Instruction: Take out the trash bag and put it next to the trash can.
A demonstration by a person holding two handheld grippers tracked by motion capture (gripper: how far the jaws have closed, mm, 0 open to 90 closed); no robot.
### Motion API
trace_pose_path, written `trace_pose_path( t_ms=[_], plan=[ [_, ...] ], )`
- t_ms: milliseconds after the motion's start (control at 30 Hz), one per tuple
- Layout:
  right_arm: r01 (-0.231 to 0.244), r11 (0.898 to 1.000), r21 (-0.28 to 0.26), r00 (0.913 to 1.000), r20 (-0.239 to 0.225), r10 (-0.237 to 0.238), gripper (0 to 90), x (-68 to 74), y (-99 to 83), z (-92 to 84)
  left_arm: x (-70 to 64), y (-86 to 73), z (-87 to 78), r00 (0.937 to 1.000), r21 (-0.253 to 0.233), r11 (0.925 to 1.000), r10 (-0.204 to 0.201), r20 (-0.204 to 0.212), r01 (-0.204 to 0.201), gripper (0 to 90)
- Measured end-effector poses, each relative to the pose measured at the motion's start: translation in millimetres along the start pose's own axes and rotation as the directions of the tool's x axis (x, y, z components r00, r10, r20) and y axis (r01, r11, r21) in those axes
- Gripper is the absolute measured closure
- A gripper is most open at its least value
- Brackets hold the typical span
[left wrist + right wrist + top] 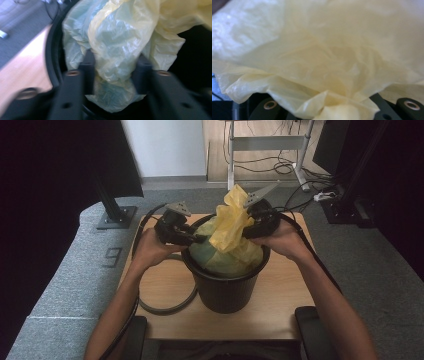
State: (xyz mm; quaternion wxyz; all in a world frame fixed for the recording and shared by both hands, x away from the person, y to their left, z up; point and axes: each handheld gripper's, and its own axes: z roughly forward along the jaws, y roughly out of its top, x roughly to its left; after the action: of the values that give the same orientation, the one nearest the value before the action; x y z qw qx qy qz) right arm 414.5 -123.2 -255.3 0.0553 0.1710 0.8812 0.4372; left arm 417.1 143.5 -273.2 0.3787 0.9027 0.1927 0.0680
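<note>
On the wooden table [280, 295], each tool [199, 239] [246, 234] pinches the yellow bag [230, 232] inside the black bin [227, 290].

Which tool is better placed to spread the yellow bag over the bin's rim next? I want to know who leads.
Left, probably. The left tool sits low at the black bin's rim with the yellow bag between its jaws; the right tool holds bag higher up.

Thin yellow plastic bag [229, 232] — crumpled, bunched upward — inside the black bin [226, 290] on the table.
</note>
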Motion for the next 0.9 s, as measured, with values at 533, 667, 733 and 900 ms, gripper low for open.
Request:
trace_pose_path(
  t_ms=[533, 667, 733, 900],
  plan=[
    [0.103, 0.989, 0.110, 0.9947, -0.008, -0.103, 60.5, 14.3, 5.9, 42.8, -15.8, 33.4, -3.0, 0.9798, -0.248, 0.9688, 0.043, 0.196, 0.007, 88.4],
    [0.097, 0.990, 0.104, 0.9941, 0.037, -0.102, 79.7, 11.5, 2.5, 35.9, -14.4, 29.0, -11.1, 0.9908, -0.260, 0.9656, 0.025, 0.133, 0.010, 63.6],
    [0.079, 0.992, 0.098, 0.9951, 0.052, -0.085, 80.1, 6.8, 0.0, 29.9, -14.6, 25.1, -17.7, 0.9963, -0.236, 0.9718, 0.025, 0.082, -0.005, 49.1],
    [0.026, 0.998, 0.058, 0.9966, 0.076, -0.030, 80.0, -3.0, -5.5, 10.5, -12.7, 12.1, -23.6, 0.9998, -0.146, 0.9893, 0.012, 0.013, -0.010, 33.8]
  ],
)
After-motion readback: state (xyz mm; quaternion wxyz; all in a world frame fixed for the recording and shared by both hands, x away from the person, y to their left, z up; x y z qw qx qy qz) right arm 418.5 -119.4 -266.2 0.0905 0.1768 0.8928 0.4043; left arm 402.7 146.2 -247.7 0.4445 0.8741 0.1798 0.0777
